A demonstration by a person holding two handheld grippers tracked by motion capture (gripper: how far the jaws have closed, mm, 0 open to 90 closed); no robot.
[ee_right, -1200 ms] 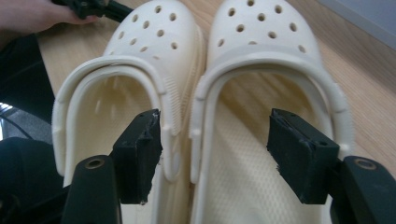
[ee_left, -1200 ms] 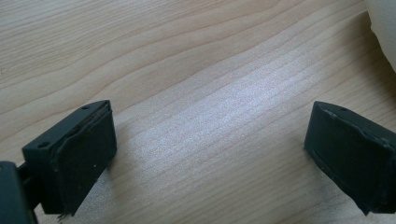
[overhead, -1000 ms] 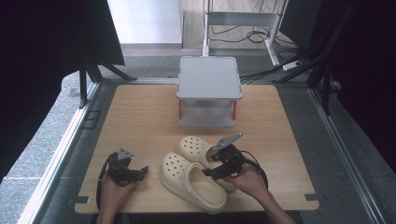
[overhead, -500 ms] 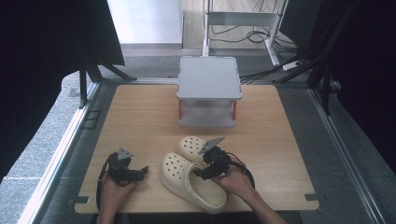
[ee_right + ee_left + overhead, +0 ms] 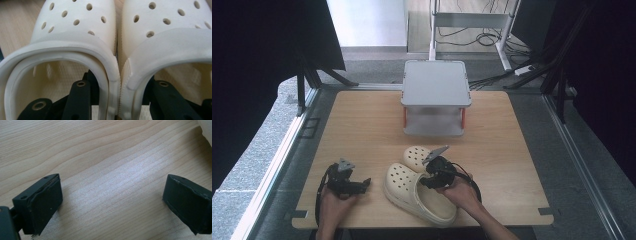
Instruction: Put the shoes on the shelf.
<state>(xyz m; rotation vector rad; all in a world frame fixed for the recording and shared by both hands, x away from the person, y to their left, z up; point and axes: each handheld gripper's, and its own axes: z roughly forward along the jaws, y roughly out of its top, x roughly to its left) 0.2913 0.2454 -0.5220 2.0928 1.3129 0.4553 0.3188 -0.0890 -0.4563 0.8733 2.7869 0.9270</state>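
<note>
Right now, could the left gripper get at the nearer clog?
Probably yes: the left gripper lies open on bare table beside the nearer clog, nothing between them, though the right gripper already pinches both clogs.

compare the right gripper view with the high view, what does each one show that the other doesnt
Right gripper view alone: its two black jaws reach into the two clogs, one jaw inside each, with the inner walls of the left clog and right clog pressed together between them.

High view alone: the grey two-tier stand, the wooden table, the left gripper, and both hands.

Both: the pair of cream perforated clogs side by side, with the right gripper at them, its jaws having just been closing.
</note>
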